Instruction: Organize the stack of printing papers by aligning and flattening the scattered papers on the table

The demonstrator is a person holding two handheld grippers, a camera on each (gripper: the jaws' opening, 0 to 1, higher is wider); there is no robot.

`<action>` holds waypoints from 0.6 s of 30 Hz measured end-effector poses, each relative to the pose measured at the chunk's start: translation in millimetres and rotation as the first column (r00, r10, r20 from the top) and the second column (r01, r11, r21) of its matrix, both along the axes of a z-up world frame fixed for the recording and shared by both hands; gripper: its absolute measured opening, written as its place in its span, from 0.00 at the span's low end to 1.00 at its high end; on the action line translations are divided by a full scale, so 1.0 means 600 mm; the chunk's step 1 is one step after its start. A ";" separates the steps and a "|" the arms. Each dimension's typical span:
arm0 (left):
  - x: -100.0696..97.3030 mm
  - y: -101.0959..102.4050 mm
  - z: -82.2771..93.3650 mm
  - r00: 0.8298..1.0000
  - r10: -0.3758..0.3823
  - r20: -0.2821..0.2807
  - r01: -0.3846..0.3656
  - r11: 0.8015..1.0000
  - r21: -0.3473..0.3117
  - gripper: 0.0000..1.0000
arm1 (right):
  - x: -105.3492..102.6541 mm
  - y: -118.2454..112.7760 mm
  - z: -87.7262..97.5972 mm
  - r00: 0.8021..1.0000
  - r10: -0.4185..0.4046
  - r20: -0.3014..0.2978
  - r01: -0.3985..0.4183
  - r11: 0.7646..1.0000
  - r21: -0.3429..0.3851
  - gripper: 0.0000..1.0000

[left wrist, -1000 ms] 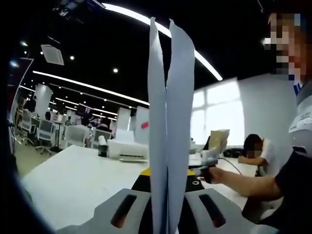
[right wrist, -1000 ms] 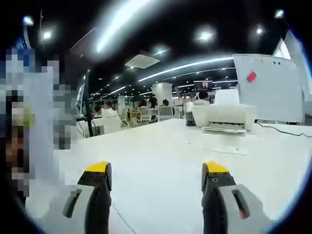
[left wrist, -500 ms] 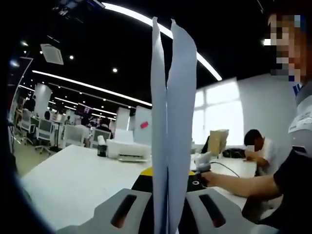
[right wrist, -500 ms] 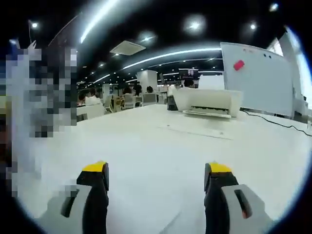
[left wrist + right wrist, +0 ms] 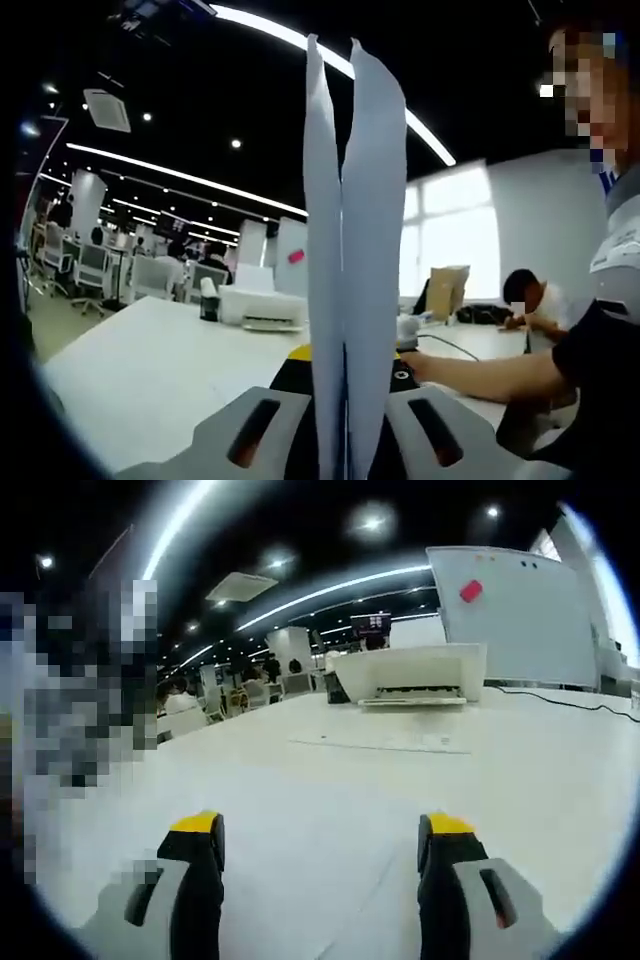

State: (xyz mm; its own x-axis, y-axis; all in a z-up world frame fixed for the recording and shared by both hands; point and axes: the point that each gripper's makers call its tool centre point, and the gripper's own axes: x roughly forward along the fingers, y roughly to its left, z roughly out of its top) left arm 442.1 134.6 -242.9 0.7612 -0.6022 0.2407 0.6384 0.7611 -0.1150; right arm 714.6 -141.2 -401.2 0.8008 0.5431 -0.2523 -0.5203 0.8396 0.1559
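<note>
In the left gripper view my left gripper [image 5: 345, 385] is shut on a few sheets of white paper [image 5: 352, 250] that stand on edge and fan apart at the top. Behind them the person's arm reaches over the white table [image 5: 150, 375], and the right gripper [image 5: 405, 335] shows small at its hand. In the right gripper view my right gripper [image 5: 320, 830] is open, low over the table [image 5: 320, 790], with nothing between its yellow-tipped fingers [image 5: 195, 825]. A single flat sheet [image 5: 385, 743] lies ahead on the table in front of the printer.
A white printer [image 5: 410, 673] stands at the far side of the table, seen also as the printer [image 5: 262, 305] in the left gripper view, with a dark cup [image 5: 209, 300] beside it. A whiteboard [image 5: 515, 615] is behind. A seated person [image 5: 525, 305] is at the right.
The right gripper has moved forward and lower over the table, so the printer and the flat sheet look nearer. The left gripper and its papers have hardly moved.
</note>
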 end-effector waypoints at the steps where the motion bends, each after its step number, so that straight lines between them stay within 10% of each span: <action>1: 0.000 0.001 0.000 1.000 0.002 0.000 -0.002 1.000 0.000 0.06 | 0.001 0.003 -0.002 1.000 0.007 -0.003 -0.007 1.000 -0.006 0.74; 18: -0.002 0.001 -0.001 1.000 0.005 0.004 -0.005 1.000 -0.006 0.06 | -0.001 0.025 -0.039 0.998 0.042 -0.047 -0.049 0.985 -0.163 0.74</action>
State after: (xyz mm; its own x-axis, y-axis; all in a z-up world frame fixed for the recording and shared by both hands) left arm 441.1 135.3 -243.6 0.7633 -0.5967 0.2477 0.6349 0.7637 -0.1167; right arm 713.9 -126.0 -424.5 0.7629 0.5272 -0.3743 -0.5542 0.8314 0.0414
